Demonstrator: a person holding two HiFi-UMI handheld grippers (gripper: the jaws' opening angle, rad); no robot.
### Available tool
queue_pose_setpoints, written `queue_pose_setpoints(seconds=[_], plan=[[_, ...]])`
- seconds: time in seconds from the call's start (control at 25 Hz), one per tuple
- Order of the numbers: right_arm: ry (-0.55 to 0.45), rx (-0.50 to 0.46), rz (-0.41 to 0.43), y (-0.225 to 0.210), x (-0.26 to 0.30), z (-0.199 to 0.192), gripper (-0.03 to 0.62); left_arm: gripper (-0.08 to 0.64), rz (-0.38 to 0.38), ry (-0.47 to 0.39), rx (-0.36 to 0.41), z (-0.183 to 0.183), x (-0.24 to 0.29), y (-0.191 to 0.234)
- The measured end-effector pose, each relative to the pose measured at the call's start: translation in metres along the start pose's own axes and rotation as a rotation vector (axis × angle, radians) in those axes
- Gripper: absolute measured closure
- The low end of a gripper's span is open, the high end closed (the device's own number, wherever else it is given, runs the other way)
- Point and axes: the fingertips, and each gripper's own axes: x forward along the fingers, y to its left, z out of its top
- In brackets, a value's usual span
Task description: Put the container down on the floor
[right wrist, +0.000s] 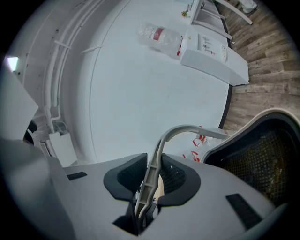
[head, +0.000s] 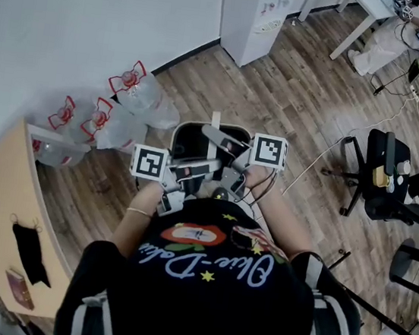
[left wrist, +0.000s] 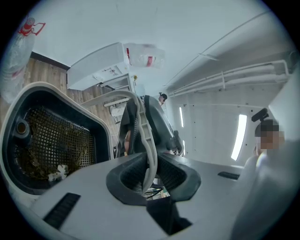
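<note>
From above, the bin (head: pixel 191 134) hangs in front of the person, over the wood floor (head: pixel 279 103), with the left gripper (head: pixel 186 173) and right gripper (head: pixel 233 175) on top of it. In the left gripper view, the jaws squeeze the grey handle (left wrist: pixel 149 154). In the right gripper view, the jaws pinch that handle too.

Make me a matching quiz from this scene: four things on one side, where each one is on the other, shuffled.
Things:
1. handle
2. bags
3. chair
4. mesh

Places:
A. against the wall
B. inside the container
C. clamped in the left gripper and the right gripper
D. far right of the head view

Pairs: 1-C, 2-A, 3-D, 4-B
</note>
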Motion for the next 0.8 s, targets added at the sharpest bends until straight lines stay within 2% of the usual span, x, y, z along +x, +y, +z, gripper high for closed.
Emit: queue_pose_setpoints(seconds=[0.8], plan=[[-0.019,0.005,0.011,-0.012,-0.072,0.004,0.518,0.518,0.018,0.007,-0.007,-0.040,0.060,-0.003]])
